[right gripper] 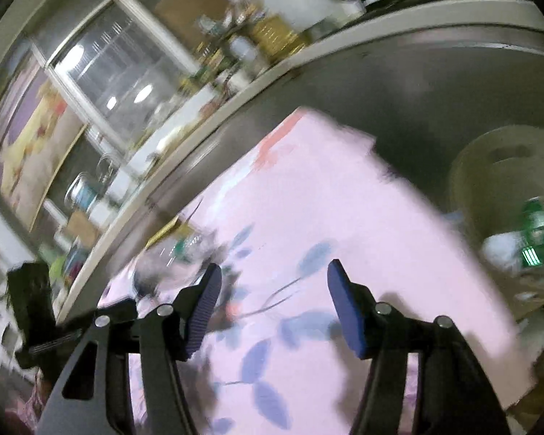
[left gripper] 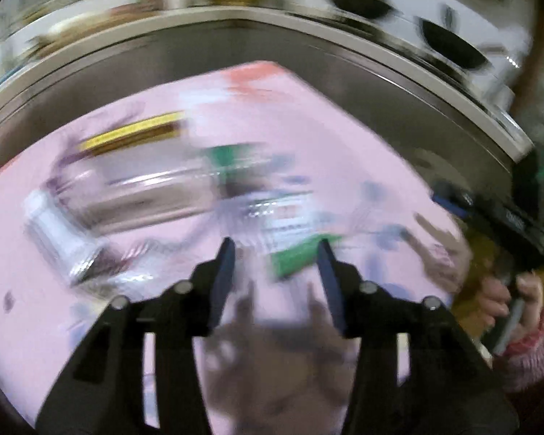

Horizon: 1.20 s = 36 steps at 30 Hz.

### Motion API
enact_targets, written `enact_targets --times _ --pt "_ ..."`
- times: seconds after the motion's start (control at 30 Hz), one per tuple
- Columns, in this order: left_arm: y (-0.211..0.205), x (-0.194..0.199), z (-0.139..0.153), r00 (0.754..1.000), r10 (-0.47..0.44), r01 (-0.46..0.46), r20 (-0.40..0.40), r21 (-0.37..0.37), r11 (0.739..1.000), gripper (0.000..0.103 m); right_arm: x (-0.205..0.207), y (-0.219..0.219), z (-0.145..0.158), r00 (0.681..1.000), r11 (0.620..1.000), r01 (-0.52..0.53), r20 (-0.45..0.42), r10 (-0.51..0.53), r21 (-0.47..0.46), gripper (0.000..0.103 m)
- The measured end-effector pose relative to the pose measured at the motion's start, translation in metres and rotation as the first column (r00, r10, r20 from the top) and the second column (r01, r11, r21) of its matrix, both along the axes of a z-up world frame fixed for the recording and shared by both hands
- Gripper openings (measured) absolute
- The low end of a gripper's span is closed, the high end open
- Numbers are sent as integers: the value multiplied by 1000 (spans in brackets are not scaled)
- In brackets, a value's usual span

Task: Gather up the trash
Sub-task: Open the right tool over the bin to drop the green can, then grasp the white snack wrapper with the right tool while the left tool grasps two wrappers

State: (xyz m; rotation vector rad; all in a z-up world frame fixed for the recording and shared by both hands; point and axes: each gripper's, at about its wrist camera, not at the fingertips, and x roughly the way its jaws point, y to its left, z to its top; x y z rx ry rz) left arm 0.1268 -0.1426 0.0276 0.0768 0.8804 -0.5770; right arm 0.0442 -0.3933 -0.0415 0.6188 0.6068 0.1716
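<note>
Looking down my left gripper [left gripper: 275,257], I see its two blue pads parted, with nothing pressed between them. Beyond them a pink cloth [left gripper: 308,116] with blue leaf prints covers a grey table [left gripper: 90,72]. Motion blur smears the trash lying on it: a clear plastic bottle [left gripper: 127,188] with a white cap stretches across the left centre of the frame, and a green-and-white wrapper [left gripper: 293,253] lies just past my fingertips. At the right edge, my other hand [left gripper: 507,297] grips the black handle of the second tool.

From my right gripper [right gripper: 275,297], the pads also stand apart and empty over the cloth. A pale bin [right gripper: 489,166] sits at the right edge, holding a green can [right gripper: 536,232] and something white, too blurred to identify.
</note>
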Motion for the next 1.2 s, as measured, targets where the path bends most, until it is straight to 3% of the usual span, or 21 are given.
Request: enact_targets --times 0.1,0.23,0.57,0.7,0.9,1.03,1.1,1.2 --pt "49 14 -8 992 117 -119 -48 -41 992 47 15 30 -5 997 998 -68 -40 68 -4 55" --pt "74 24 -18 978 160 -175 -134 -114 978 47 33 67 -13 987 991 -133 -96 130 -23 54" --pt "50 32 -34 980 71 -103 -184 -173 979 47 51 89 -31 974 988 -155 -169 151 -7 44" --pt "45 35 -38 979 53 -92 -198 -193 977 47 55 86 -36 971 988 -148 -183 153 43 28" --pt "33 39 -35 980 39 -79 -195 -201 976 47 59 78 -40 972 985 -127 -184 147 118 13" --pt "27 43 -29 982 37 -76 -185 -209 975 47 55 76 -35 977 988 -120 -167 135 94 9" --pt "24 47 -27 981 37 -78 -188 -214 974 41 52 77 -32 979 990 -121 -155 130 72 6" --pt "21 55 -30 976 28 -79 -217 -229 970 21 49 79 -26 982 991 -125 -136 130 43 5"
